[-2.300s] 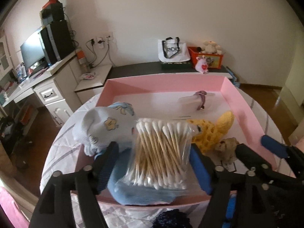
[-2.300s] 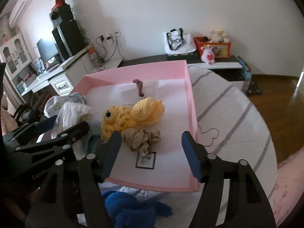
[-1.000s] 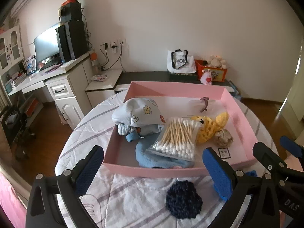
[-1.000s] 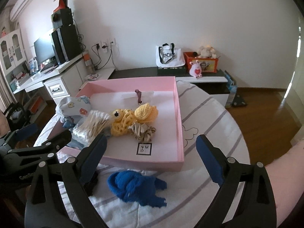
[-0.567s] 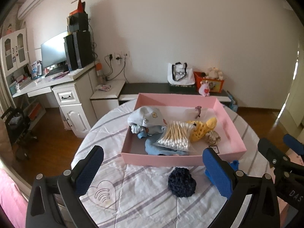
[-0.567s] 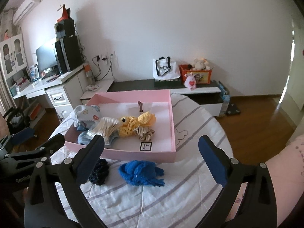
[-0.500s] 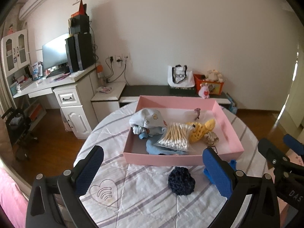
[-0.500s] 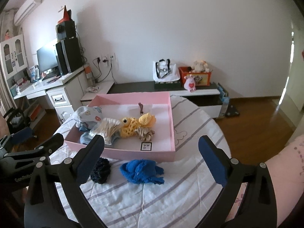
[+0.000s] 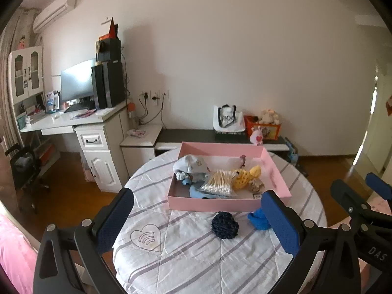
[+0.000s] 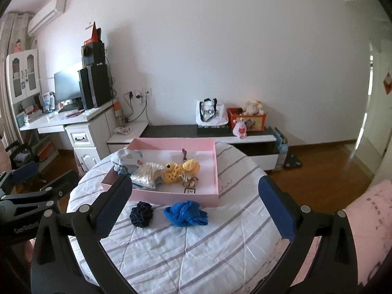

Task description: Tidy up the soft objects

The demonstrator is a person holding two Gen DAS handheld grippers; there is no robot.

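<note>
Left wrist view shows the left hand-held gripper (image 9: pixel 196 218) wide apart and holding nothing. Right hand-held gripper (image 10: pixel 196 208) is opening wide, with nothing between its jaws. On the counter (image 10: pixel 196 252), the pink box (image 10: pixel 176 197) holds soft things, with a dark blue ball (image 10: pixel 141 213) and bright blue cloth (image 10: pixel 186 213) just beside its near wall.

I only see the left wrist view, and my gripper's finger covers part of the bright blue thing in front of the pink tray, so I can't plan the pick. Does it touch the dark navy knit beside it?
Observer: No. In the right wrist view the blue cloth shows whole, crumpled on the quilt, with a clear strip of quilt between it and the navy knit.
Operator: Is the right gripper free to take it?
Observer: Yes. The right gripper has nothing between its jaws, and they are opening.
</note>
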